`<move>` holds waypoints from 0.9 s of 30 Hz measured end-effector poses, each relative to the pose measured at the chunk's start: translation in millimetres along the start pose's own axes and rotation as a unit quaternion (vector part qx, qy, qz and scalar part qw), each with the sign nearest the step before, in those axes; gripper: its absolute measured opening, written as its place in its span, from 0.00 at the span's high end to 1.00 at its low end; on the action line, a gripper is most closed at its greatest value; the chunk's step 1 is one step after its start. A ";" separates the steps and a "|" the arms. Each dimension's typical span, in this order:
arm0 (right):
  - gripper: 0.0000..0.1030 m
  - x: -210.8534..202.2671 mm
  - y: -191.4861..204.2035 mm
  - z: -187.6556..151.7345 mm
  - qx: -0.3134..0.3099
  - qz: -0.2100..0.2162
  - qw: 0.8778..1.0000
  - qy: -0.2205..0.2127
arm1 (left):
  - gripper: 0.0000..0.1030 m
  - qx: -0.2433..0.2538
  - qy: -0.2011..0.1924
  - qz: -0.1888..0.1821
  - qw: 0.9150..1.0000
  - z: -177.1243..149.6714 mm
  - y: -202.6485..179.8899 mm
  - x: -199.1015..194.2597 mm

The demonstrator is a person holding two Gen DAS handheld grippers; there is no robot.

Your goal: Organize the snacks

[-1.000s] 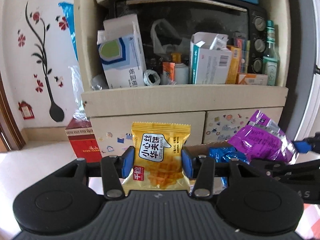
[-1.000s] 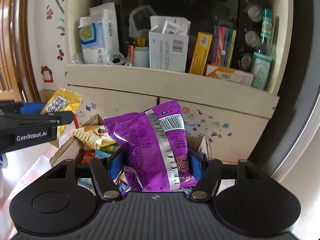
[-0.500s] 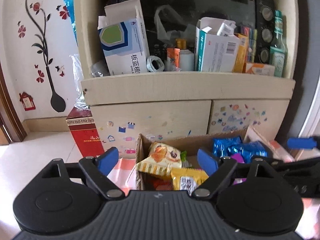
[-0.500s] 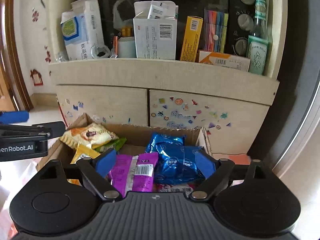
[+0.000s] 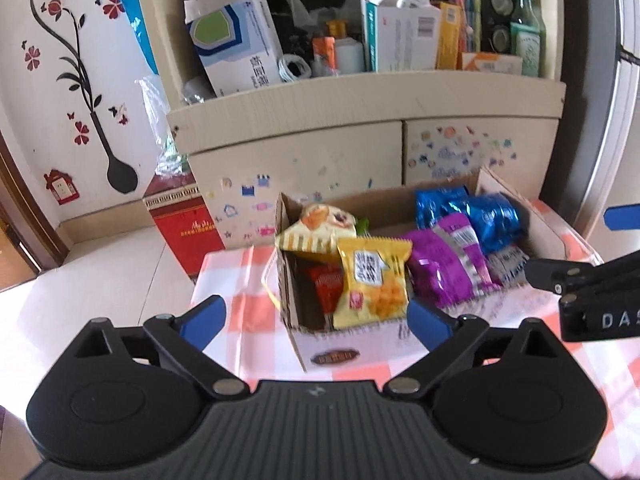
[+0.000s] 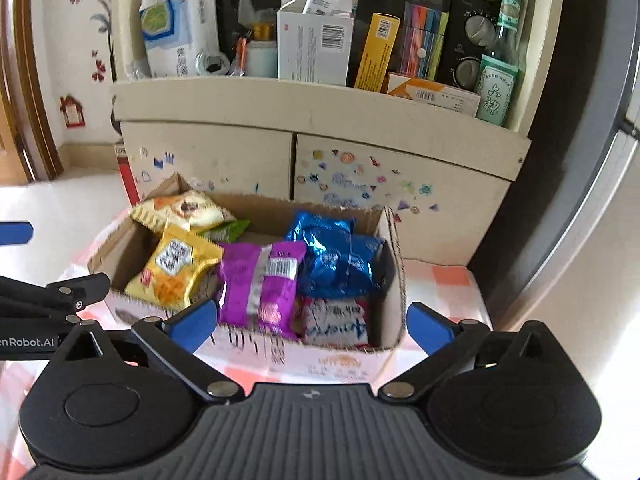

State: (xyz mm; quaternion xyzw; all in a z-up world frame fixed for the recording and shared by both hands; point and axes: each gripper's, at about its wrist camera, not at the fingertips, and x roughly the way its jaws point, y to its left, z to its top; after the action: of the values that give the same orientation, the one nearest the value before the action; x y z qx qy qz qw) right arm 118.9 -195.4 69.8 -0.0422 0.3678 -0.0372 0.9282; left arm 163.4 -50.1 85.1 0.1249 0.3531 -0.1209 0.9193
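Note:
An open cardboard box (image 5: 344, 350) (image 6: 394, 240) stands on the checked cloth and holds several snack packets. The yellow waffle packet (image 5: 372, 280) (image 6: 176, 268) leans at the box's left end, free of my left gripper (image 5: 316, 320), whose jaws are still opening with nothing pressed between them. The purple packet (image 6: 262, 284) (image 5: 440, 268) lies in the middle beside blue packets (image 6: 336, 252) (image 5: 472, 212). My right gripper (image 6: 310, 326) hovers in front of the box, its jaws still opening, empty. A pale yellow packet (image 5: 318, 228) (image 6: 182, 210) sits at the back left.
A cream cabinet (image 5: 360, 96) (image 6: 320, 112) with a cluttered shelf of boxes and a green bottle (image 6: 498, 76) rises right behind the box. A red carton (image 5: 184, 224) stands on the floor at the left. The pink-and-white checked cloth (image 5: 240, 280) covers the table.
Both grippers let go: the yellow waffle packet and the purple packet dropped into the box. Both sets of jaws spread wide and both views tilted down and drew back a little.

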 end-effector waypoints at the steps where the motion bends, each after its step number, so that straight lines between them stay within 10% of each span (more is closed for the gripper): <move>1: 0.00 -2.2 1.7 -2.4 -0.007 -0.003 1.000 0.002 | 0.04 0.002 0.003 0.000 1.000 -1.5 -2.0 -2.3; 27: 0.00 6.0 0.0 -5.9 -0.033 -0.039 0.998 0.028 | 0.01 0.000 0.038 0.019 0.999 -0.8 -9.6 6.9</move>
State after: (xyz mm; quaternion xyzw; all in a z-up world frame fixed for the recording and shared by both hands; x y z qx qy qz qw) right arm 119.2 -196.3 61.4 -0.0864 0.3932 -0.0624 0.9133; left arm 164.9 -59.8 78.5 0.1365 0.3856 -0.0983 0.9072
